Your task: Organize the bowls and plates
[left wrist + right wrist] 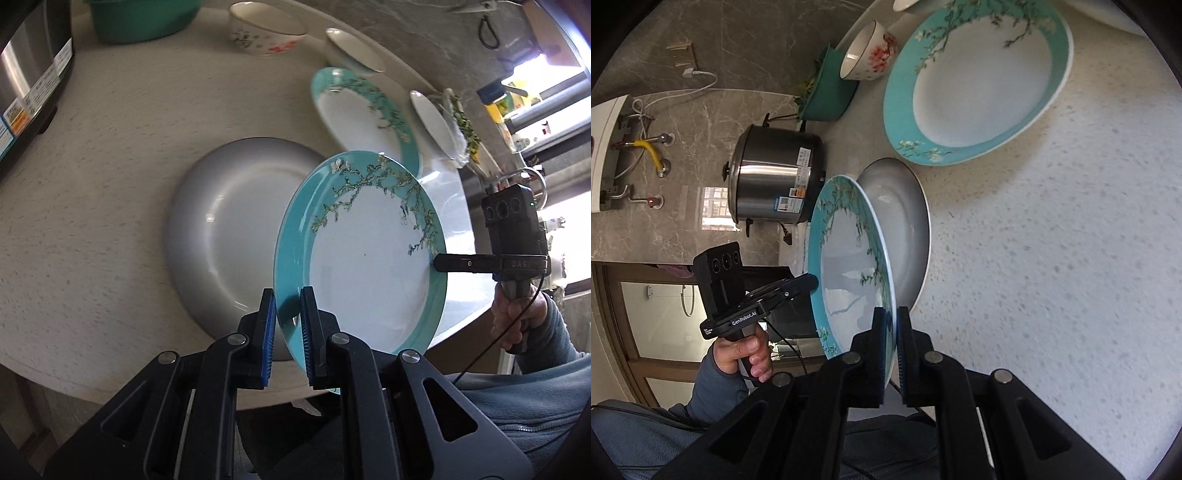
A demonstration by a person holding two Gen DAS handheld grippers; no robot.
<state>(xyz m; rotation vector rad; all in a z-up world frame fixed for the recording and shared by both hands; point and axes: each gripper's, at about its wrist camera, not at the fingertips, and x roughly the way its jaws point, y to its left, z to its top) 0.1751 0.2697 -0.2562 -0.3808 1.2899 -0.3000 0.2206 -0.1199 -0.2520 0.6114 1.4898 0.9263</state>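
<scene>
Left wrist view: your left tool [288, 325] clamps the teal-rimmed plate [369, 266] by its rim, tilted face-up above the grey plate [229, 221] near the counter's [110, 147] front edge. Right wrist view: your right tool [891, 347] pinches the opposite rim; grey marble wall [720, 44] behind.

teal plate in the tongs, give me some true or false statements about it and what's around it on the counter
1. Both tongs, left and right, clamp the rim of the same teal plate. True.
2. The teal plate lies flat on the counter. False: it is lifted and tilted.
3. A grey plate lies on the counter behind it. True.
4. It is the only teal plate. False: a second teal plate rests on the counter.
5. The flowered bowl sits on the grey plate. False: it stands apart, near the green basin.
</scene>
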